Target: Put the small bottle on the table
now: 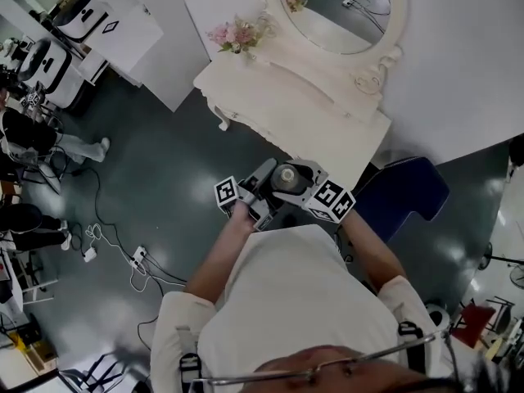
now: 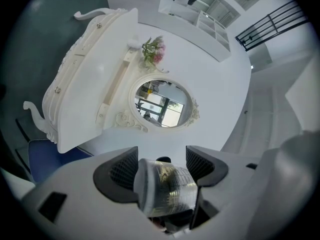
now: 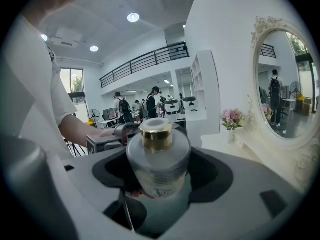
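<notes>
While the small bottle point(image 1: 286, 175) sits clamped at once in the closed jaws of the left tool point(image 2: 161, 165) and the right tool point(image 3: 160, 156), the white counter point(image 1: 286, 105) lies ahead of both, so carrying over and setting down seem left.

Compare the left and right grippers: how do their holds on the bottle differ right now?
The left gripper has the bottle lying crosswise between its jaws, with no cap showing. The right gripper has it standing upright in its view, gold cap on top. The left gripper points at the table and mirror; the right gripper has the table off to one side. Shared: both look closed on the same bottle.
</notes>
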Tool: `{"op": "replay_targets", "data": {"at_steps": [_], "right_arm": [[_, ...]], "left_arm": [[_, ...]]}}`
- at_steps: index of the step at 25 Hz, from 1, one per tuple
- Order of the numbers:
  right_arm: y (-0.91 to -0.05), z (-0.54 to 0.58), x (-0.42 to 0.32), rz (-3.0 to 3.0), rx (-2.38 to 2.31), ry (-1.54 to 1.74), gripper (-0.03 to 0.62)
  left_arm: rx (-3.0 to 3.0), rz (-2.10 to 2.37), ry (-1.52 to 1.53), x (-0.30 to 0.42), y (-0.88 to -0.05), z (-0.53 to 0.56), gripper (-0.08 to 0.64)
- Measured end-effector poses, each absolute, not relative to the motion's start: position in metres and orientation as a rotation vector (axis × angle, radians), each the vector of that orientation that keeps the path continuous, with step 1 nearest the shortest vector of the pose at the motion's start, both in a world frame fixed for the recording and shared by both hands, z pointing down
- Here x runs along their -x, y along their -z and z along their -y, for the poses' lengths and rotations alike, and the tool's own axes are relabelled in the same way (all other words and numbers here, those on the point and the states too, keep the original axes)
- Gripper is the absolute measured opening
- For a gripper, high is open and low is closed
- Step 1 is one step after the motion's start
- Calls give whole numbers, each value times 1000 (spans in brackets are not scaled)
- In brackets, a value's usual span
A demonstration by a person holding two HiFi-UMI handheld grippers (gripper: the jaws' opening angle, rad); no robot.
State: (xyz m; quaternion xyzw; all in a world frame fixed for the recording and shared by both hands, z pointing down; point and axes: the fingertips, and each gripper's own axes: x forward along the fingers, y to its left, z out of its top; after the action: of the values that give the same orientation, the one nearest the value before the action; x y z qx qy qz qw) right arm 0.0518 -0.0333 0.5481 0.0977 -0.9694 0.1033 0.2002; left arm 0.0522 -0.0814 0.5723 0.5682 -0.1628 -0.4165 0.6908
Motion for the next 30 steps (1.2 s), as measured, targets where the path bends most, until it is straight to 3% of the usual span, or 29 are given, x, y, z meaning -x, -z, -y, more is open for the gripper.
{"op": "replay_targets", "data": {"at_steps": [13,30], "right_arm": [[-557,76,-46,2684,-275,-320,345],[-571,189,22,2652,-565,-405,342]], "left_arm": [[-1237,355,934,-47,-581,123,299],[-1233,237,761,12,-595,235,299]]}}
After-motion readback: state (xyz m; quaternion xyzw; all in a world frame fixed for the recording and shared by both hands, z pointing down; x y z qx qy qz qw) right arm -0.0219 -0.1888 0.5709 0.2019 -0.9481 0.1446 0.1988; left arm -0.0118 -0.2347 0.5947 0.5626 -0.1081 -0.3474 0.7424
